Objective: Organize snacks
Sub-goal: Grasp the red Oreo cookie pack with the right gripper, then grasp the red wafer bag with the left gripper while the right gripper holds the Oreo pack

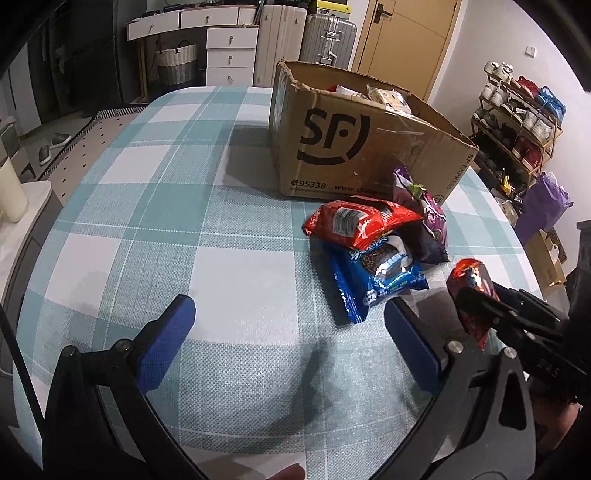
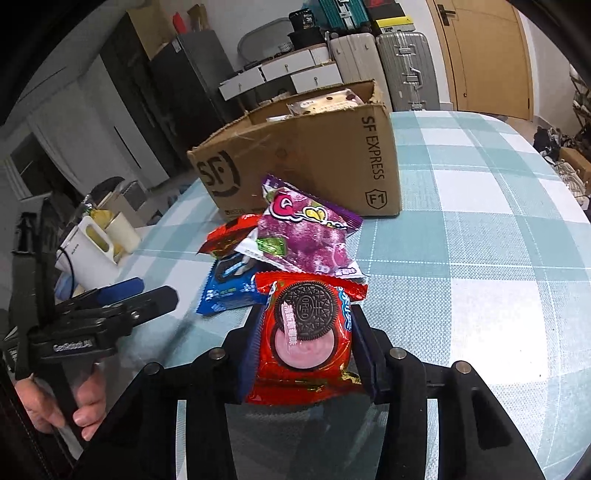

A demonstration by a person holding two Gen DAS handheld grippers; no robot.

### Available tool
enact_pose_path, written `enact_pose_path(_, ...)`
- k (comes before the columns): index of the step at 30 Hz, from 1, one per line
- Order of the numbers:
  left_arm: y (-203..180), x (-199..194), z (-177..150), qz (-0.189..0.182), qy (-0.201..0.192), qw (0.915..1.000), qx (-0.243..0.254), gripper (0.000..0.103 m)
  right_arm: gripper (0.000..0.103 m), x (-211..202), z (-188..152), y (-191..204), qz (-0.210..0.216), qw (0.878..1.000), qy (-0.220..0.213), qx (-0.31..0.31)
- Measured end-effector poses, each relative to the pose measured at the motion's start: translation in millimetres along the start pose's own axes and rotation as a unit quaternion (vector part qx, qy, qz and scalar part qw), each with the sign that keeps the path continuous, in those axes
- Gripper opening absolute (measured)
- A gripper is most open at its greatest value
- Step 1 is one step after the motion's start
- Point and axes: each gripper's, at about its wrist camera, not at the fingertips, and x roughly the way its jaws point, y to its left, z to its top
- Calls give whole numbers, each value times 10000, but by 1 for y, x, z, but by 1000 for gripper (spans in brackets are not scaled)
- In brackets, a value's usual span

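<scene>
**Red Oreo pack grabbed**

Left gripper (image 1: 288,325) hangs spread wide over the bench (image 1: 155,221), nothing in it. Snack pile (image 1: 373,251) sits just in front of the box (image 1: 354,147). Right gripper (image 2: 304,343) is pinching the Oreo pack (image 2: 306,332), beside the pile.

Behind the checked table (image 1: 155,236) stand white drawers (image 1: 231,55), suitcases (image 1: 328,33) and a wooden door (image 1: 402,33); a shoe rack (image 1: 517,125) lines the wall beside it.

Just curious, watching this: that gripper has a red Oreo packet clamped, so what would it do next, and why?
Probably lift the red Oreo packet toward the open SF Express box: the right gripper is shut on it, and the box already holds snacks.
</scene>
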Motion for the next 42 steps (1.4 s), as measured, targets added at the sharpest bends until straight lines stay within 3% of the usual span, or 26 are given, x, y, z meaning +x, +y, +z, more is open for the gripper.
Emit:
enact_pose_path(13,-14,7,18,-27,47,9998,189,102,45,-27,-7,-6,199,9994,-267,107)
enact_pose_path(24,-13,20,50,-392,5,9990,215,102,45,-36,-10,-13,134,9993,-321,105)
enact_pose_path(42,-27,87,91,-1011,708,9922,150,102,45,-33,-6,-25,24,9991,-255,344)
